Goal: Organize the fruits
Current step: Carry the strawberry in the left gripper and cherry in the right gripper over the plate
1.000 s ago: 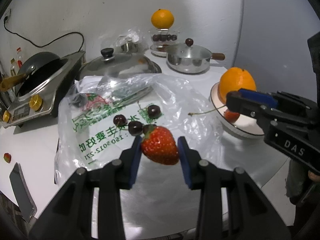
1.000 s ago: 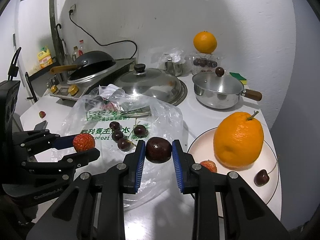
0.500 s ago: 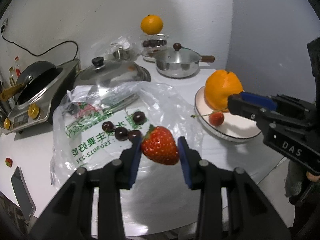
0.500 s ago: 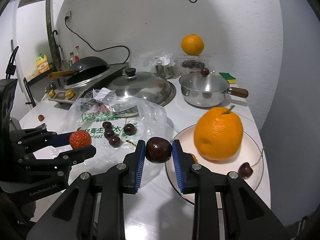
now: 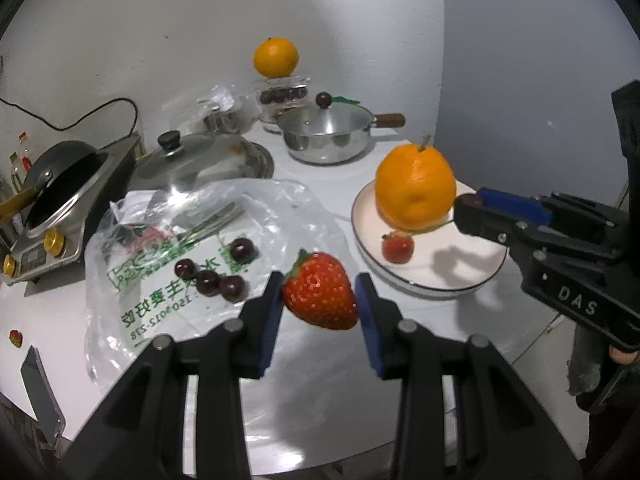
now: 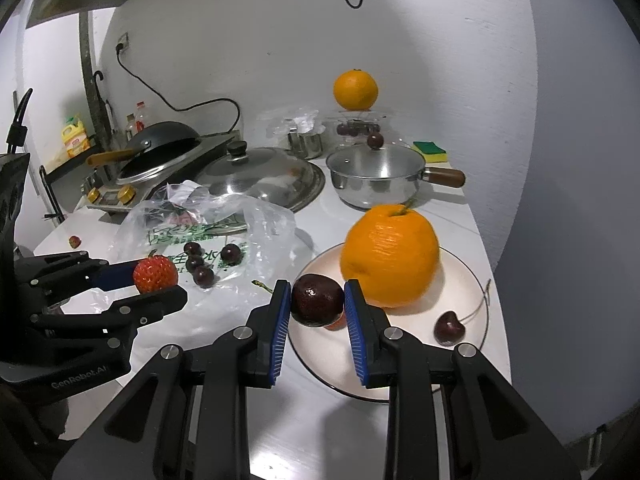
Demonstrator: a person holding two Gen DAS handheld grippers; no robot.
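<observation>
Carrying step: the left gripper (image 5: 319, 295) grasps a red strawberry (image 5: 320, 295), the right gripper (image 6: 317, 300) a dark cherry (image 6: 317, 299); next, each must release over the white round plate (image 6: 464, 280).

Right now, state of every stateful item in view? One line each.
left gripper: shut on strawberry
right gripper: shut on dark cherry, at the plate's edge
plate: holds big orange, small strawberry, stemmed cherry
plastic bag: flat, four cherries lying on it
saucepan: lid on
wok: uncovered, on cooker
</observation>
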